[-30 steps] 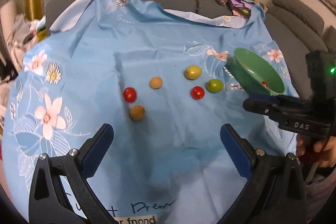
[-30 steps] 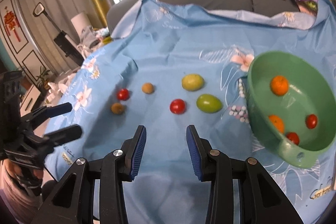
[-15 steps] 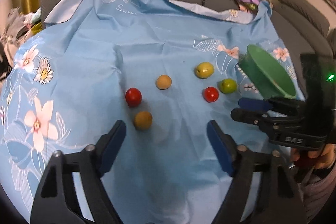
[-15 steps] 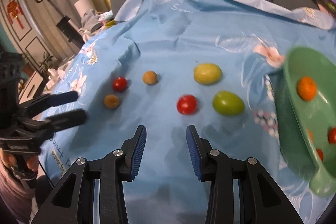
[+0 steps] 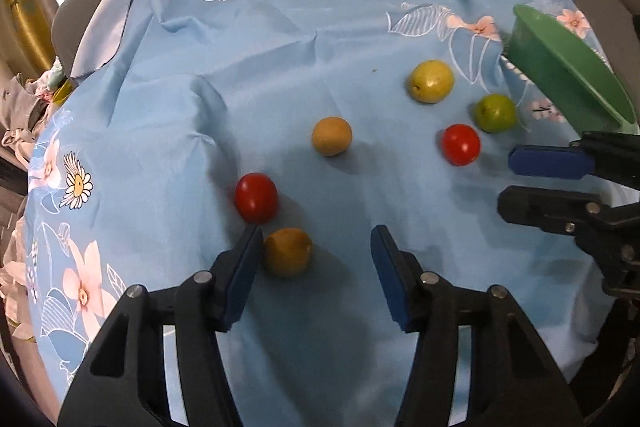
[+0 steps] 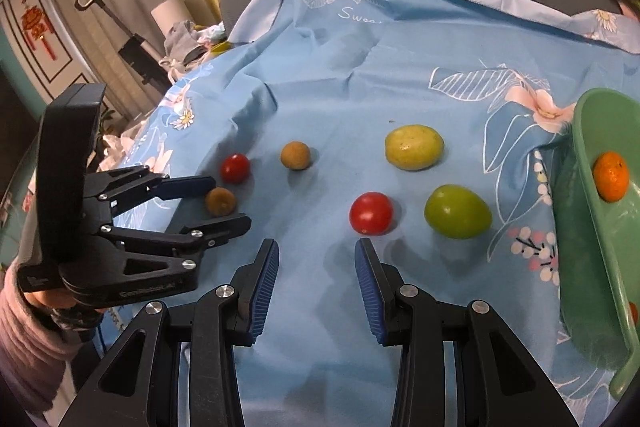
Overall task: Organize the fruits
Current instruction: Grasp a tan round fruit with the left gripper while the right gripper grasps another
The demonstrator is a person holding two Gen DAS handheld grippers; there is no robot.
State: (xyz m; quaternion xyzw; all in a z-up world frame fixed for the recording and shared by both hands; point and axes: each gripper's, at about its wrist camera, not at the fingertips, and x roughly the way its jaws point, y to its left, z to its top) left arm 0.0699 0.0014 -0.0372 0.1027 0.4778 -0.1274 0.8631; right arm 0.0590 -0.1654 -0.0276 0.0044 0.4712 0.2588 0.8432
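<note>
Bowl (image 6: 600, 227) cut off at edge, left tool (image 5: 316, 255) narrowing around brown fruit (image 5: 288, 251), right tool (image 6: 316, 267) parted, empty.

On the cloth (image 5: 200, 75) we see six fruits in two groups. To the left lie a tomato (image 5: 256, 197), a small round fruit (image 5: 288, 251) just before it, and another (image 5: 331, 136) behind to the right. Further right, a second tomato (image 5: 461, 144) sits before two plums (image 5: 430, 81) (image 5: 495, 113). The bowl (image 6: 576, 227) at far right holds an orange (image 6: 611, 176).
</note>
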